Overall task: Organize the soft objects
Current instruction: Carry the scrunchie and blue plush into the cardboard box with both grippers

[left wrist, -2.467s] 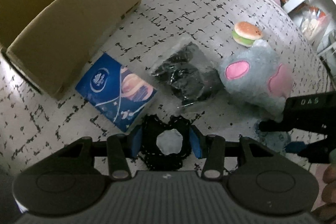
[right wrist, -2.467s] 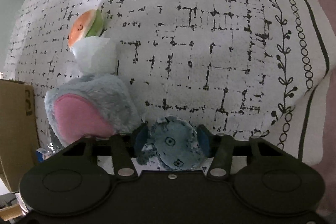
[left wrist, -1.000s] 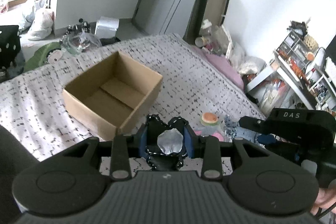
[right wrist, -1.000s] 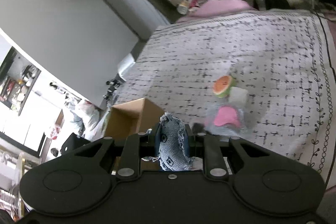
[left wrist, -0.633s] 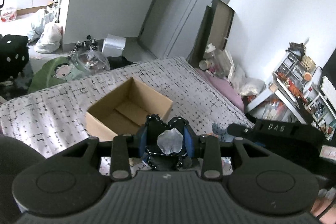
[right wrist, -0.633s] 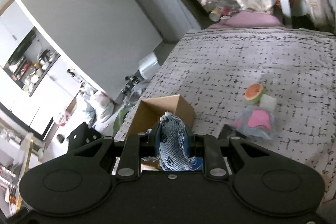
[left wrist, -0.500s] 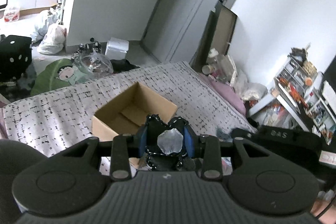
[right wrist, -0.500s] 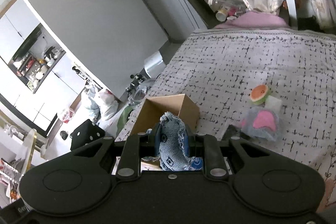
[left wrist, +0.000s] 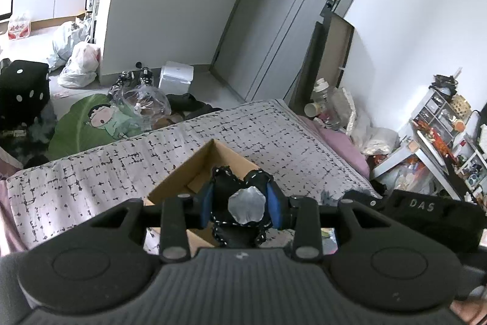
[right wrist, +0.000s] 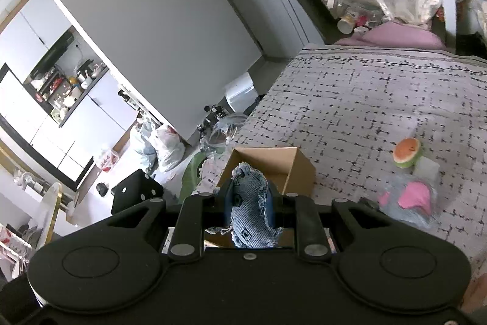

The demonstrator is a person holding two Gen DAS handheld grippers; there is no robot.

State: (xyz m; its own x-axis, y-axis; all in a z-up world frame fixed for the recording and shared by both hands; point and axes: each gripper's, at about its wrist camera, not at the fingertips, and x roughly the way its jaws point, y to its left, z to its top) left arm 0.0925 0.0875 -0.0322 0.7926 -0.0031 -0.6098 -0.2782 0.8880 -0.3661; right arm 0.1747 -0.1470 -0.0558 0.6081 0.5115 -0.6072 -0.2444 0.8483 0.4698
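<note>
My left gripper (left wrist: 242, 204) is shut on a black soft toy with a silver patch (left wrist: 246, 203), held high above the bed. An open cardboard box (left wrist: 188, 175) sits on the bed right behind it. My right gripper (right wrist: 248, 209) is shut on a blue denim soft toy (right wrist: 248, 203), also held high, with the same box (right wrist: 292, 166) behind it. In the right wrist view a grey plush with pink ears (right wrist: 409, 203) and a burger-shaped toy (right wrist: 408, 153) lie on the bed at the right. The right gripper's body (left wrist: 426, 215) shows at the right of the left wrist view.
The bed has a white cover with black dashes (left wrist: 91, 172). A white pad (right wrist: 426, 168) lies by the burger toy. On the floor beyond are bags (left wrist: 77, 63), a black dice cube (left wrist: 22, 90), a white bin (left wrist: 176, 78) and a green cushion (left wrist: 91, 124). Shelves stand at the right (left wrist: 441, 124).
Both grippers have risen from the bed surface with their toys held, and now look down on the box from higher up. The box has come closer to the centre of both views.
</note>
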